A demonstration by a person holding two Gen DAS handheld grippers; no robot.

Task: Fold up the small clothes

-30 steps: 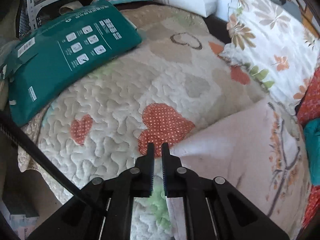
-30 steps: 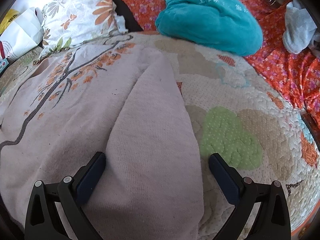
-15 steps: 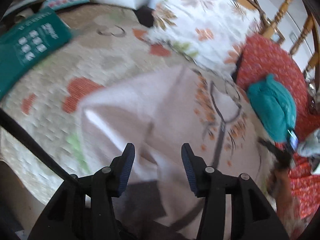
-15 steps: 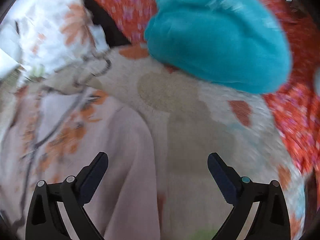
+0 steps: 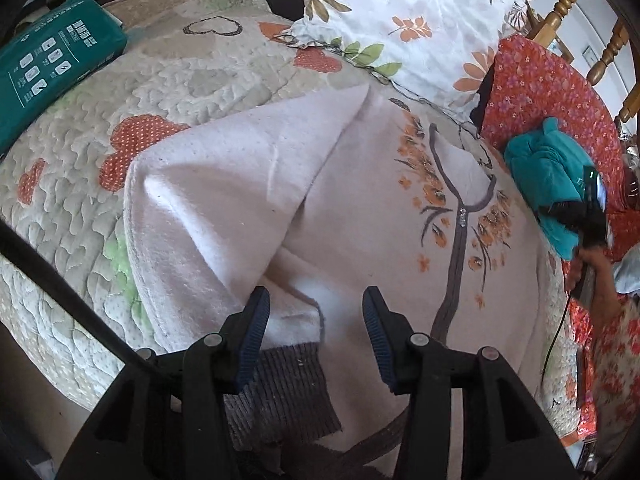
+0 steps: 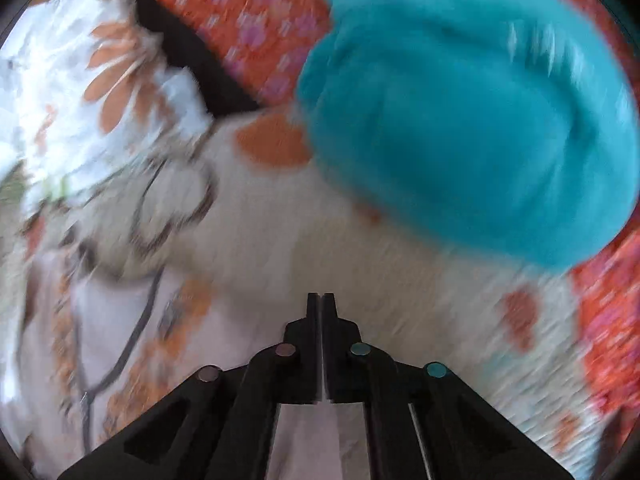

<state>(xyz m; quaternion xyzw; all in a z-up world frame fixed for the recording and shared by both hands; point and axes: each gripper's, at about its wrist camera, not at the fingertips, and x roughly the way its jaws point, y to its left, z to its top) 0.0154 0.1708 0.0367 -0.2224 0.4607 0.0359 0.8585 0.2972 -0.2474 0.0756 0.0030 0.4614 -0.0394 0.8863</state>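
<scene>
A pale pink sweater [image 5: 360, 208] with an orange tree print lies spread on the quilt [image 5: 192, 76]. One sleeve [image 5: 224, 200] is folded across its front. My left gripper [image 5: 316, 320] hangs open just above the sweater's lower part, near the brown ribbed hem [image 5: 280, 380], and holds nothing. In the blurred right wrist view my right gripper [image 6: 322, 308] has its jaws closing tip to tip with no cloth between them. It is above the quilt [image 6: 340, 248] by the sweater's [image 6: 132, 340] upper edge, close to a teal garment [image 6: 460, 128].
The teal garment [image 5: 548, 176] rests on a red floral cloth [image 5: 552, 92] at the right. A leaf-print pillow [image 5: 400, 20] lies behind the sweater. A green package [image 5: 52, 68] sits at the far left. A hand [image 5: 592, 260] holds the right gripper. Wooden chair posts [image 5: 560, 12] stand at the far right.
My left gripper opened and swung right, from the sweater's corner to over its lower front. My right gripper left the folded sleeve, moved up towards the teal garment and shut.
</scene>
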